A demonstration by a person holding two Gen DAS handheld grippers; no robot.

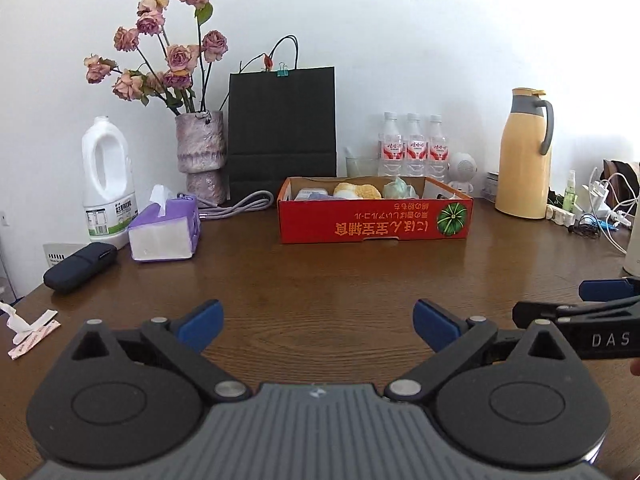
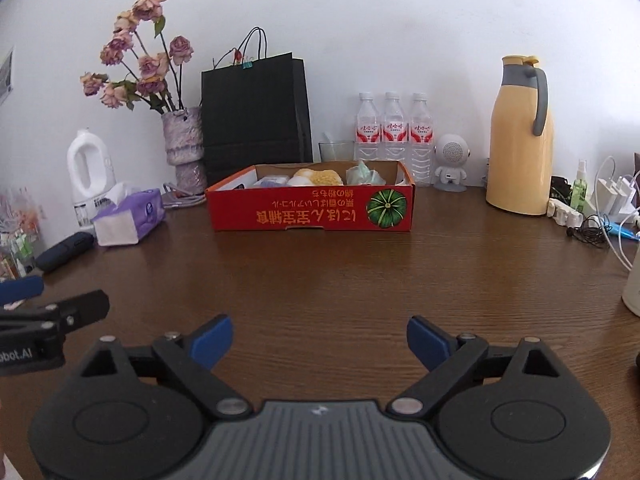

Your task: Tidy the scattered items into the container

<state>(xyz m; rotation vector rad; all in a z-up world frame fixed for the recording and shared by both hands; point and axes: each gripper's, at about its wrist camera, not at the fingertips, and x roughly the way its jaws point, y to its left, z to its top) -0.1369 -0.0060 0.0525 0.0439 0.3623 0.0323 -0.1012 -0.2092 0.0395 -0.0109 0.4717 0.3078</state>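
Observation:
A red cardboard box point(image 1: 374, 222) point(image 2: 312, 210) stands on the brown table toward the back. Inside it lie a yellow-and-white spongy item point(image 1: 358, 191) point(image 2: 320, 178), a crumpled pale green item point(image 1: 400, 189) point(image 2: 364, 174) and a whitish packet point(image 1: 312, 194) point(image 2: 272, 181). My left gripper point(image 1: 318, 328) hovers low over bare table well in front of the box, open, with nothing between its blue pads. My right gripper point(image 2: 320, 344) stands beside it on the right, also open and holding nothing. Each view shows the other gripper's fingers point(image 1: 540, 314) point(image 2: 80, 308) at its edge.
Along the left are a purple tissue pack point(image 1: 166, 228), a white jug point(image 1: 106, 184), a dark pouch point(image 1: 80, 266) and torn wrappers point(image 1: 32, 332). At the back stand a vase of roses point(image 1: 200, 156), a black bag point(image 1: 282, 132), three water bottles point(image 1: 414, 146) and a yellow thermos point(image 1: 524, 156). Chargers and cables point(image 1: 600, 212) sit at the right.

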